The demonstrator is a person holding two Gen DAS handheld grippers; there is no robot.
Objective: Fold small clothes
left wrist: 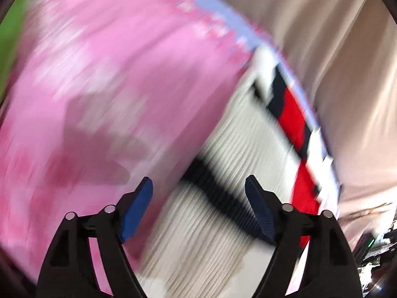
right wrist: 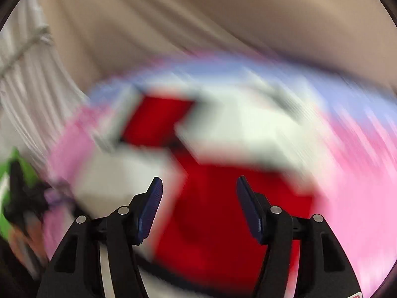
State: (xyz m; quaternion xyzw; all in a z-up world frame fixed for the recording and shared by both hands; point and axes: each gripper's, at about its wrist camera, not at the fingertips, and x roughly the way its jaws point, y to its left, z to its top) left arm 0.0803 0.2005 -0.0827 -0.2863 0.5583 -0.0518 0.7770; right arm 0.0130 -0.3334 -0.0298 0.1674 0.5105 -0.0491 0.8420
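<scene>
Both views are heavily motion-blurred. In the left wrist view a white ribbed garment with a black stripe and red and dark blocks lies on a pink patterned cloth with a pale blue edge. My left gripper is open and empty just above the garment's black stripe. In the right wrist view the same garment shows as white and red patches on the pink cloth. My right gripper is open and empty above a red patch.
Beige curtains hang behind the surface and also show in the right wrist view. A white curtain hangs at the left. Something green and black sits at the left edge. Dark clutter lies at the far right.
</scene>
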